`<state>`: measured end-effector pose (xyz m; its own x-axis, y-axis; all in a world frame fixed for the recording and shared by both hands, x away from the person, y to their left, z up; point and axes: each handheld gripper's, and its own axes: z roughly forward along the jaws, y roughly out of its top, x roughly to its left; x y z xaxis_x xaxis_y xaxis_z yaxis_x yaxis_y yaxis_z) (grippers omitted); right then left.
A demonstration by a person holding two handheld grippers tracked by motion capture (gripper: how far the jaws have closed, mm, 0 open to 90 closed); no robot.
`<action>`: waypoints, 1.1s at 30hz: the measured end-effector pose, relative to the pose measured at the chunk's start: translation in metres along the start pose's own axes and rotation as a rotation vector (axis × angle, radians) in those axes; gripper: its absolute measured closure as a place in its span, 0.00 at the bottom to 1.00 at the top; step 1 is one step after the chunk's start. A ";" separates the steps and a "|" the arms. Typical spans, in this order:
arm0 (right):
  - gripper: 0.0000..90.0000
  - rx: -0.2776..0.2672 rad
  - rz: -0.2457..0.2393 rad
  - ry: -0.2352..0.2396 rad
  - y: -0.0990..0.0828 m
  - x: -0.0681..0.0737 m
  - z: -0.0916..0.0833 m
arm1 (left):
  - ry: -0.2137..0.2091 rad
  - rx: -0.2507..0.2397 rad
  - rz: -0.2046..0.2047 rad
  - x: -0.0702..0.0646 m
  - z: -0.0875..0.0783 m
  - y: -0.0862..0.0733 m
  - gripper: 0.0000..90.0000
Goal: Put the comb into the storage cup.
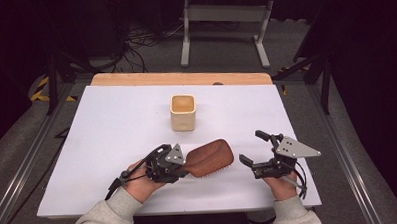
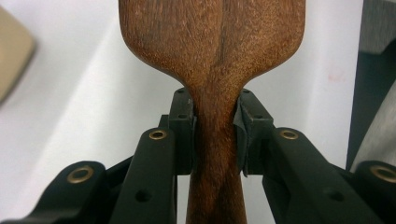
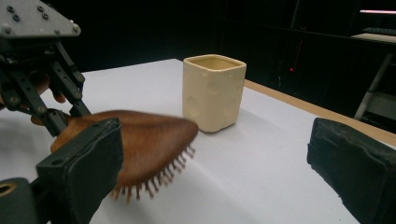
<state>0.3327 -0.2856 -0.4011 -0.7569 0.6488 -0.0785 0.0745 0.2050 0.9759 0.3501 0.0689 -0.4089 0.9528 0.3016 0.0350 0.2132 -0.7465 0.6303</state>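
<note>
left gripper (image 1: 184,164) level, clamping hairbrush (image 1: 210,157) handle

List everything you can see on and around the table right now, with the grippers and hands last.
hairbrush: one, brown wood, bristles down, near middle of the table, handle clamped in the left gripper
cup: one, cream, squarish, upright, behind the hairbrush and apart from it
table: one, white top with a wooden strip along the far edge
stand: one, grey metal, on the floor beyond the table
left gripper: one, black, shut on the hairbrush handle
right gripper: one, black, jaws open, right of the hairbrush
hands: two, grey sleeves, at the near edge
</note>
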 end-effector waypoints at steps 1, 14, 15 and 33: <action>0.05 0.001 -0.001 0.000 0.000 0.000 0.000 | 0.004 -0.027 -0.011 0.001 -0.004 -0.003 0.81; 0.05 0.009 -0.007 0.011 0.001 0.004 0.003 | 0.105 -0.298 -0.091 0.004 -0.026 -0.035 0.81; 0.05 0.010 -0.005 0.013 0.001 0.005 0.004 | 0.118 -0.308 -0.084 0.004 -0.026 -0.038 0.81; 0.05 0.059 0.000 0.109 0.023 0.021 0.031 | 0.192 -0.422 -0.118 0.001 -0.030 -0.057 0.81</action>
<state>0.3390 -0.2449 -0.3864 -0.8227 0.5661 -0.0524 0.1103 0.2494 0.9621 0.3328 0.1296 -0.4212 0.8617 0.5036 0.0624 0.1728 -0.4068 0.8970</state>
